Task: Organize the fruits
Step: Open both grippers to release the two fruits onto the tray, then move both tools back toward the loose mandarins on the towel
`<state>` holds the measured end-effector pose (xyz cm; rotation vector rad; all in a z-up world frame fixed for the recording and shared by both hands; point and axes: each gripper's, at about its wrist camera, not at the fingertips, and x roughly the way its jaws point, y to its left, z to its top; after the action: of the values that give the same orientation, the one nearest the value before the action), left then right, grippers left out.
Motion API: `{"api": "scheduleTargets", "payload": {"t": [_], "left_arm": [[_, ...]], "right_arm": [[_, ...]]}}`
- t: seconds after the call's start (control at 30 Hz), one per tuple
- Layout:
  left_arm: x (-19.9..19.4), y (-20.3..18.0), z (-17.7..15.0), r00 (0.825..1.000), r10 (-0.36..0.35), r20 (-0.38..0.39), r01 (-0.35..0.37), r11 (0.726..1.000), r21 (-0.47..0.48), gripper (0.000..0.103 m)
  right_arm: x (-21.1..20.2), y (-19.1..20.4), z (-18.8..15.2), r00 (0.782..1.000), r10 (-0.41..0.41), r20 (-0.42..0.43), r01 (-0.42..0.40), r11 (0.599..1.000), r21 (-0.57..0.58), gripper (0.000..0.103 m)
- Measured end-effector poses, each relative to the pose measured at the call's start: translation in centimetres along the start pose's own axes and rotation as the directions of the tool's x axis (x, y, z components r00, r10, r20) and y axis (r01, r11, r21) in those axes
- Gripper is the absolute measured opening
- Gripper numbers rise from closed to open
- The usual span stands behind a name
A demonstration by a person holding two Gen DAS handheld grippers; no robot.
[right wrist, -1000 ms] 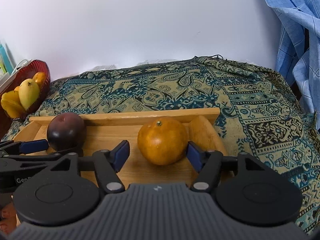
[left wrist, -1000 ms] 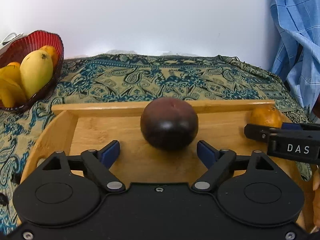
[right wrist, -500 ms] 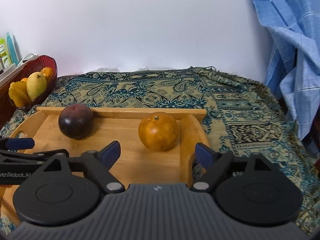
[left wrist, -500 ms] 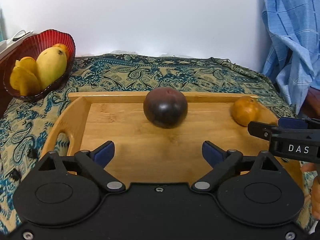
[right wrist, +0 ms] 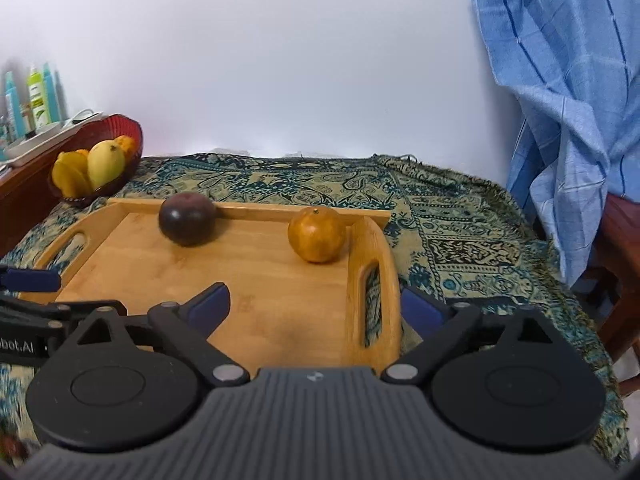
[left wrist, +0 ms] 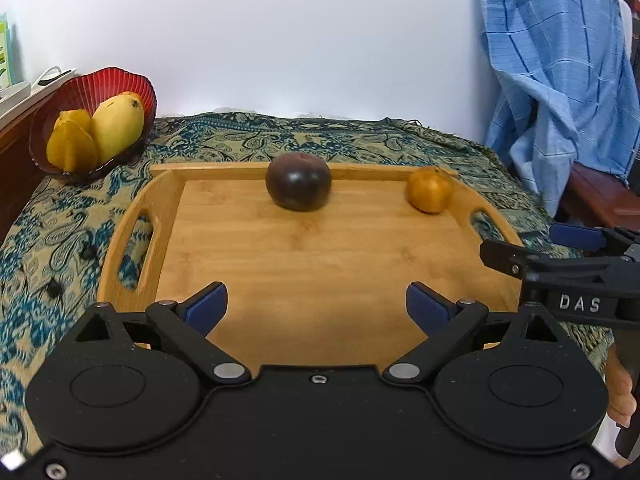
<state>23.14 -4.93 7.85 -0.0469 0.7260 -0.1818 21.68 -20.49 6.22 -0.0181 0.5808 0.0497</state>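
Fruits: a dark plum (left wrist: 298, 186) and an orange (left wrist: 429, 190) sit on the wooden tray (left wrist: 304, 264), both at its far edge, well apart from each other. More fruit, a mango (left wrist: 116, 127) among it, lies in the red bowl (left wrist: 105, 84) on the cloth (left wrist: 256, 142), beyond the tray's left handle.

Left gripper (left wrist: 316, 307): jaws wide, nothing between the pads, released. It hangs over the near edge of the tray. Plum lies straight ahead of it and slightly left, well apart. Bowl lies far ahead-left.

Right gripper (right wrist: 316, 306): jaws opening, nothing between them. It straddles the tray's right wall. Orange lies ahead and just left of its centreline, well apart; plum further left.

Judgement: both tray fruits look placed and let go. Remaining fruit is in the bowl, so the next reach likely goes ahead-left. Left gripper is the nearer one to the bowl; the right would have to cross over the tray. Mango's long axis runs steeply upright, leaning right as seen from the left gripper, so the jaws should close across its narrow width.
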Motion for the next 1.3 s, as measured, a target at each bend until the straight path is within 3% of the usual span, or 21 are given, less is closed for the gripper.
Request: {"api": "scheduleTargets", "payload": {"t": [0.17, 0.4, 0.63, 0.93, 1.3], "left_arm": [[-2.3, -0.4, -2.1, 1.000, 0.001, 0.013, -0.001, 1.000, 0.000, 0.096], [-6.0, -1.1, -5.4, 0.998, 0.000, 0.069, 0.001, 1.000, -0.009, 0.103], [-8.4, -2.4, -8.8, 0.995, -0.010, 0.100, 0.008, 1.000, 0.025, 0.103], [-11.1, -3.1, -12.3, 0.988, -0.002, 0.153, -0.004, 0.999, 0.036, 0.103], [-12.7, -3.5, -15.9, 0.987, 0.029, 0.159, -0.048, 0.992, 0.114, 0.103]], "right_arm": [[-2.9, 0.2, -2.0, 0.997, -0.031, 0.073, 0.034, 0.999, -0.042, 0.103], [-6.4, -0.9, -4.7, 0.991, -0.024, 0.131, 0.020, 0.999, 0.034, 0.103], [-9.1, -0.7, -8.2, 0.987, -0.010, 0.158, -0.003, 0.996, 0.084, 0.103], [-11.9, 1.4, -12.0, 0.978, 0.032, 0.207, -0.034, 0.999, 0.006, 0.103], [-13.7, 2.6, -14.6, 0.977, 0.050, 0.209, -0.051, 0.999, 0.000, 0.091]]}}
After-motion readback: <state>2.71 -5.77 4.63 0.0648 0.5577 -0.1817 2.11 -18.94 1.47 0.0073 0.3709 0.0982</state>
